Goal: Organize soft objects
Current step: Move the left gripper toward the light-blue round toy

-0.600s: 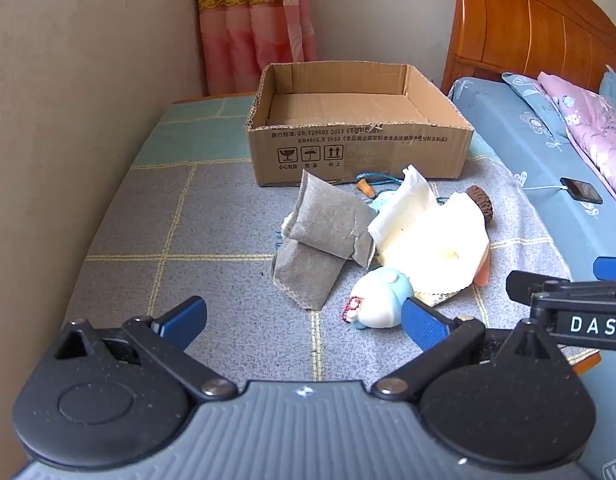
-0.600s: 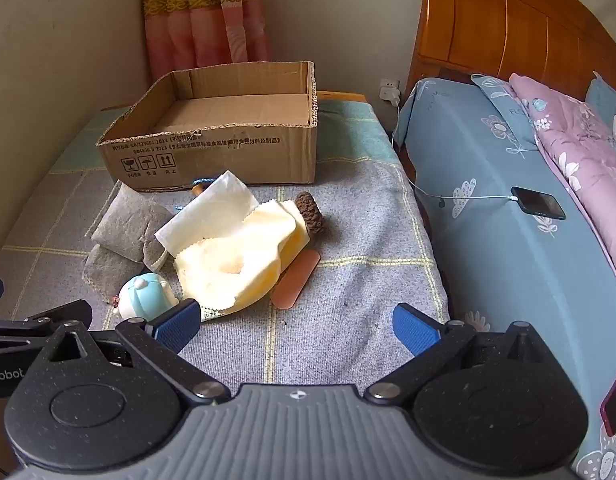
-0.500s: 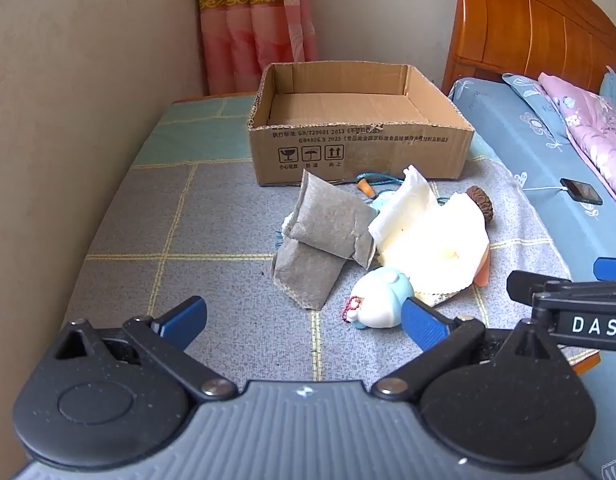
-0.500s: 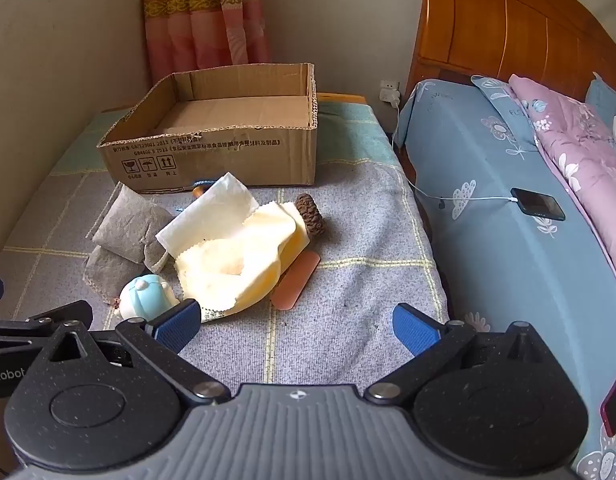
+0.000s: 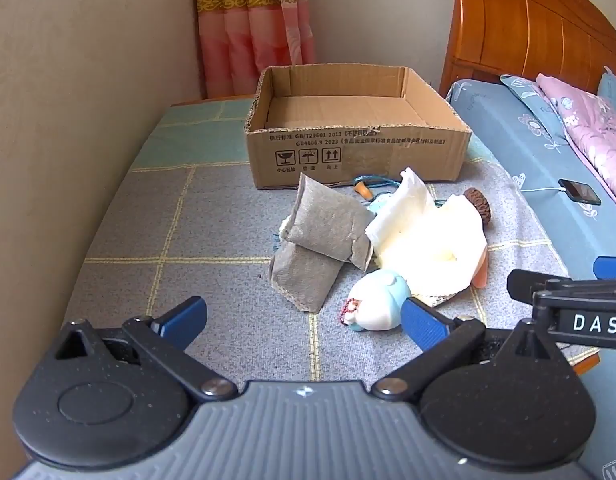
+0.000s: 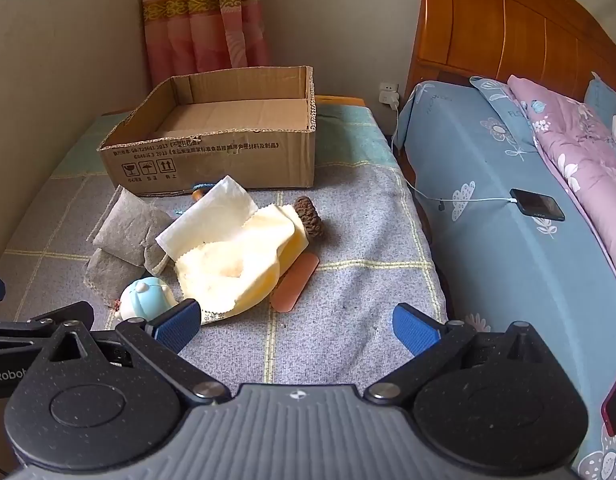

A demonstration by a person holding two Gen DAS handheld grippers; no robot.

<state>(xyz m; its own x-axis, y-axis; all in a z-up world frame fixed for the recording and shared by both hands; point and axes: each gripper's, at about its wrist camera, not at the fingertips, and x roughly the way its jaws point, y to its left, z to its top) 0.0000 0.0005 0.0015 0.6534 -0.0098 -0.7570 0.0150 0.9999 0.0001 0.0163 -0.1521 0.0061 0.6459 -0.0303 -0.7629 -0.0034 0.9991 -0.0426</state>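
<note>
A heap of soft things lies on the grey checked cloth [image 5: 211,240] in front of an open cardboard box [image 5: 358,156] [image 6: 223,160]. It holds two grey pouches [image 5: 324,232] [image 6: 127,228], a pale yellow cloth [image 5: 432,244] [image 6: 235,260] with white paper on it, a light blue plush toy [image 5: 378,300] [image 6: 141,298], a brown cone [image 6: 310,220] and an orange strip [image 6: 295,282]. My left gripper [image 5: 303,320] hovers open just short of the heap. My right gripper [image 6: 295,326] is open too, to the right of it, with nothing between its fingers.
A wall runs along the left. To the right is a bed with a blue sheet [image 6: 508,240], a pink quilt [image 6: 580,152], a wooden headboard [image 6: 508,32] and a phone on a charging cable [image 6: 538,204]. A curtain [image 5: 251,28] hangs behind the box.
</note>
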